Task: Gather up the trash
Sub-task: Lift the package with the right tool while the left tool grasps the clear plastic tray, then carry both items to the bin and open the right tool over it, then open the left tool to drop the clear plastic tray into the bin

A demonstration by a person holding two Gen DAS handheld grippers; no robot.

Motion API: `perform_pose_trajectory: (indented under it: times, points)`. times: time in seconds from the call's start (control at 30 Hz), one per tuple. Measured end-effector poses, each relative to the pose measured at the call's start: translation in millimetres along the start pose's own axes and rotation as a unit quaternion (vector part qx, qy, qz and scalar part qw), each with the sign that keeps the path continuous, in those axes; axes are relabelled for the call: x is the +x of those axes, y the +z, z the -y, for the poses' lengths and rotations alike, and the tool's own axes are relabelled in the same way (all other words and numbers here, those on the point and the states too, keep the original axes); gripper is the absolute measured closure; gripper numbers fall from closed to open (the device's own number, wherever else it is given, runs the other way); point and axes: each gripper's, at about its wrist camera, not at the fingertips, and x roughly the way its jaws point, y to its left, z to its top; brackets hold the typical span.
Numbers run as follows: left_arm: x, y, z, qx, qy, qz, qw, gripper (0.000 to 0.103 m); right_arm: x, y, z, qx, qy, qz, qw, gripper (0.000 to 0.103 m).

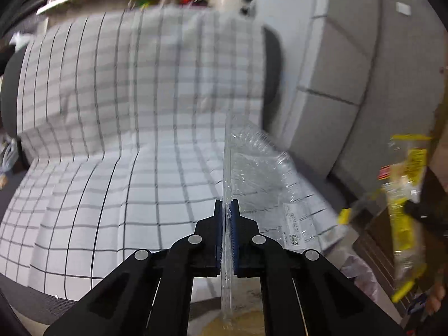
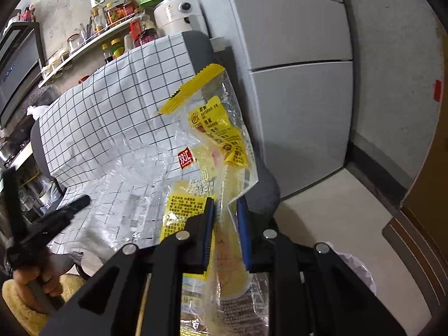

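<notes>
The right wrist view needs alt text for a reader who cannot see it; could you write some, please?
The right gripper is shut on a yellow and clear snack wrapper, held above a chair draped in a checked cloth. At left, the left gripper pinches a clear plastic bag over the seat.

A checked cloth [image 1: 134, 128] lies draped over the chair [image 2: 260, 193], down its back and across the seat. A clear wrapper [image 1: 260, 184] rests on the cloth at the seat's right side, its near edge between the closed jaws of the left gripper [image 1: 227, 210]. The right gripper [image 2: 225, 210] holds a snack bag [image 2: 215, 128] upright to the right of that wrapper. Behind the chair stands a shelf [image 2: 84, 44] with bottles [image 2: 128, 2]; right of the chair is a fridge [image 2: 296, 89].
</notes>
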Motion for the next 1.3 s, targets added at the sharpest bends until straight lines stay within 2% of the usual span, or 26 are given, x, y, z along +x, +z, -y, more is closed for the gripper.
perform_pose_trajectory:
  times: [0.17,0.33,0.6,0.77,0.87,1.0,1.3]
  points:
    - [-11,-4,39,0.029,-0.057,0.011,0.9979,0.097,-18,-12,19,0.013,-0.053,0.001,0.999,0.079]
    - [3,-16,71,0.052,-0.099,-0.013,0.9936,0.097,-34,-34,60,0.037,-0.125,-0.012,0.991,0.078]
    - [20,-28,98,0.068,-0.116,-0.033,0.9903,0.097,-18,-76,134,0.102,-0.192,-0.061,0.974,0.078]
    - [28,-29,110,0.08,-0.118,-0.043,0.9888,0.097,0,-93,163,0.13,-0.212,-0.086,0.965,0.078]
    - [31,-32,118,0.09,-0.123,-0.049,0.9871,0.097,0,-93,167,0.136,-0.21,-0.084,0.965,0.078]
    - [37,-42,130,0.107,-0.151,-0.076,0.9798,0.097,-10,-88,167,0.137,-0.207,-0.065,0.967,0.078]
    - [40,-68,198,0.173,-0.224,-0.104,0.9534,0.097,-55,-65,170,0.141,-0.22,0.005,0.965,0.078]
